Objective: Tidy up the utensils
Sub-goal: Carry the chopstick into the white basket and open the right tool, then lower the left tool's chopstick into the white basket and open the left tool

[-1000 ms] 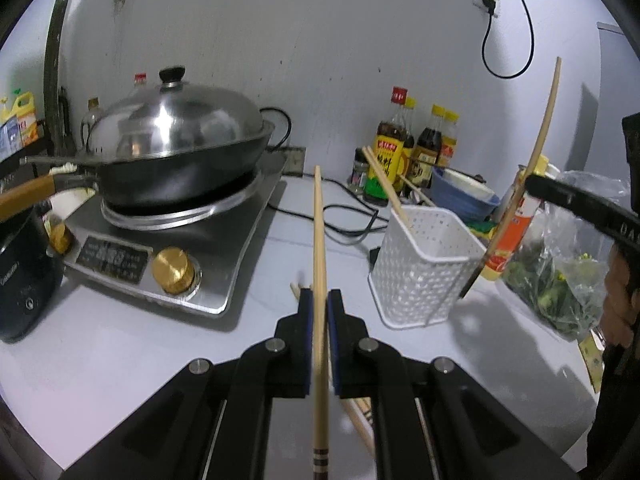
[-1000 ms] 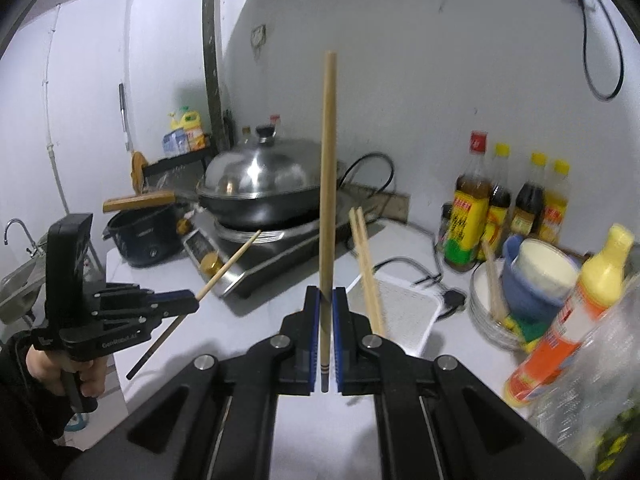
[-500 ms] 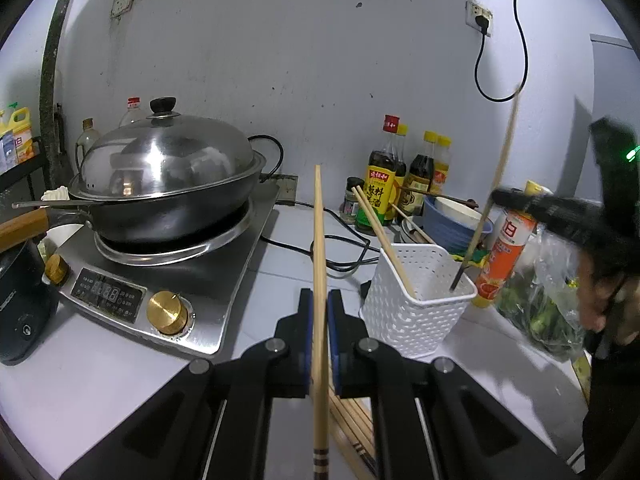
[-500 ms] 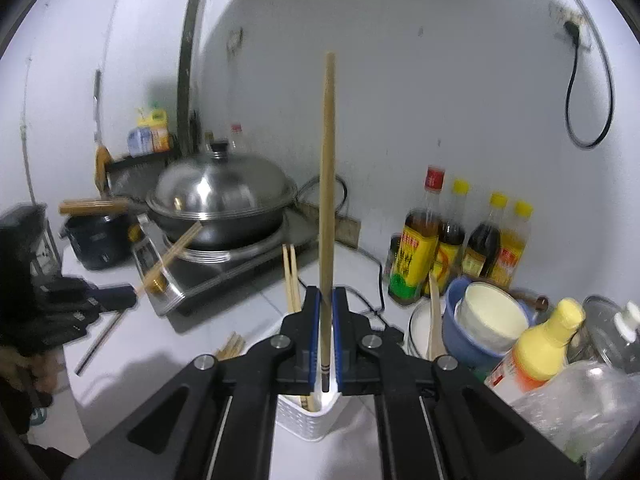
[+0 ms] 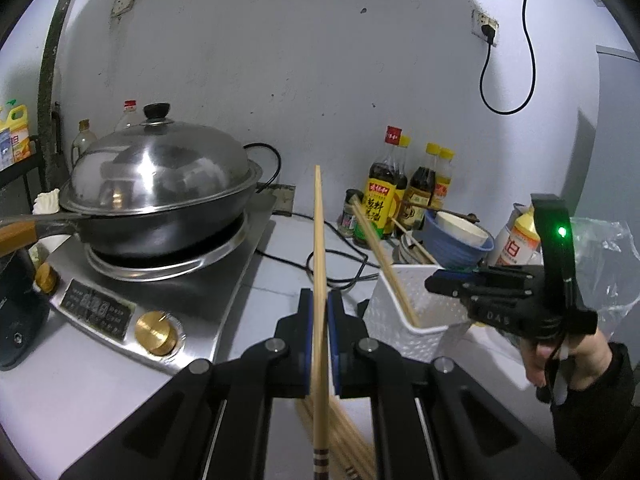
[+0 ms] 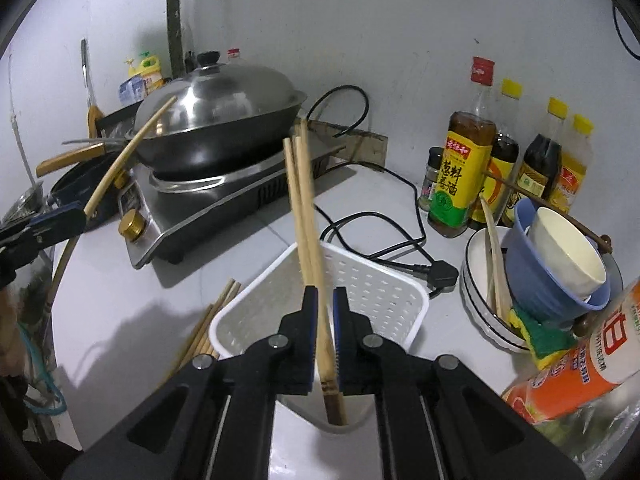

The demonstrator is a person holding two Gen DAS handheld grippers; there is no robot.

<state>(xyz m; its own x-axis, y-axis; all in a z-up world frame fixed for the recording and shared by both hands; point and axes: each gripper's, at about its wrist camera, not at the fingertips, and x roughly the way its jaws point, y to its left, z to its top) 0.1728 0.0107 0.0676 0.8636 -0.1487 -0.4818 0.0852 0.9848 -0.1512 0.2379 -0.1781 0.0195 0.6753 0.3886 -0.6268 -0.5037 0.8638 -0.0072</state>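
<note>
My left gripper point(image 5: 319, 336) is shut on one wooden chopstick point(image 5: 319, 240) that points up and away. It shows at the left of the right wrist view point(image 6: 48, 220), with its chopstick point(image 6: 128, 152) leaning toward the wok. A white perforated basket point(image 5: 416, 316) stands right of it and holds several chopsticks point(image 5: 380, 256). My right gripper point(image 6: 324, 324) hangs right over the basket point(image 6: 380, 280), its jaws slightly apart. The chopsticks point(image 6: 306, 220) in the basket lean between its fingers, not clamped. More chopsticks point(image 6: 200, 332) lie loose on the counter left of the basket.
A lidded wok point(image 5: 160, 184) sits on an induction cooker point(image 5: 132, 300) at the left. Sauce bottles point(image 6: 460, 168), stacked bowls point(image 6: 552, 264), a black power cable point(image 6: 380, 232) and an orange squeeze bottle point(image 6: 580, 364) crowd the right and back. A plastic bag point(image 5: 604, 264) lies far right.
My right gripper dropped over the basket and let go of its chopstick, which now stands in the basket with the others. My left gripper has kept its chopstick and barely moved.
</note>
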